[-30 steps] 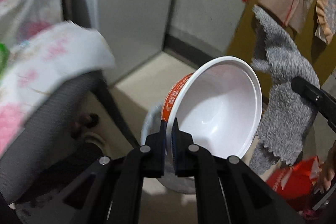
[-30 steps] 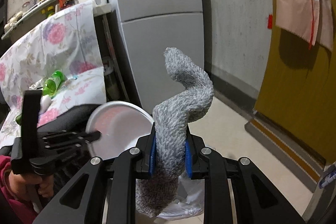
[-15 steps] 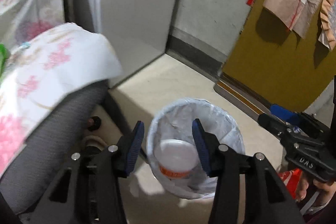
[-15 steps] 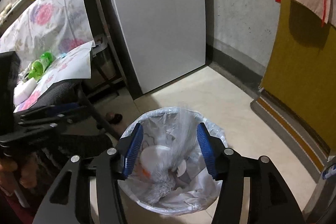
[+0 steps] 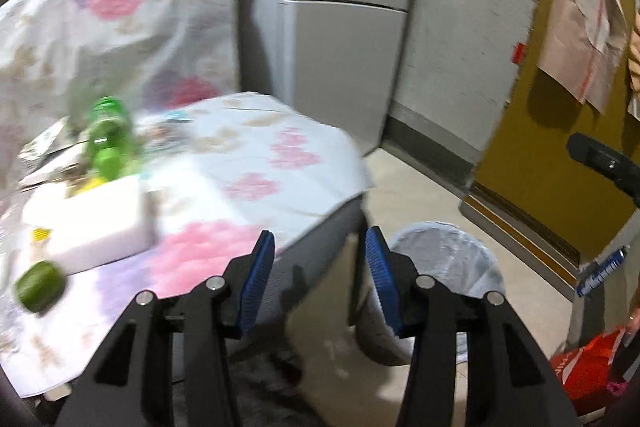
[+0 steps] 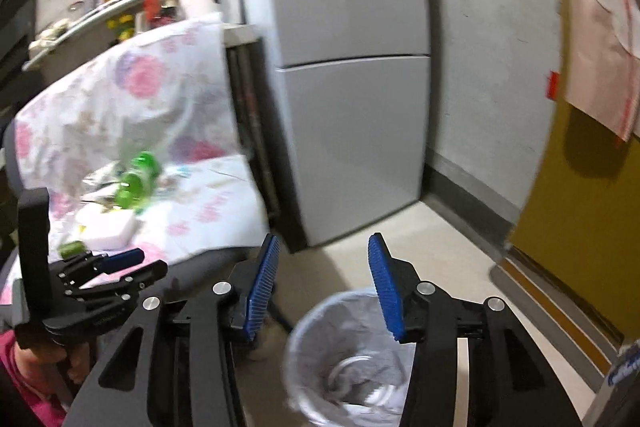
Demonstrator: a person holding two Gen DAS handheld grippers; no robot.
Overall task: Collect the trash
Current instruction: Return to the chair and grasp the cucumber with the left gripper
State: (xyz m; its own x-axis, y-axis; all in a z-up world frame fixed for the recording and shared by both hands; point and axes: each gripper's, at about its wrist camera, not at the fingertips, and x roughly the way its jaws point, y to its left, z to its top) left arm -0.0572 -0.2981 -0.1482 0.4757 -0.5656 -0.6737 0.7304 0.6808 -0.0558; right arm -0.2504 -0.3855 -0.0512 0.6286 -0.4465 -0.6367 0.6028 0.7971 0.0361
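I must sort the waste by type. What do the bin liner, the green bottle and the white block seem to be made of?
Bin liner: thin translucent plastic film, by its crinkled, slightly shiny look.
Green bottle: probably glossy clear-green plastic; motion blur leaves this unsure.
White block: matte, with soft-looking edges, perhaps foam or a sponge; too blurred to say more.

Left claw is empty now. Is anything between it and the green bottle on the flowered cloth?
Nothing visible blocks it. The left claw hangs open over the near edge of the flowered cloth. The green bottle lies further back on the left, with a white block just in front of it, off the direct line.
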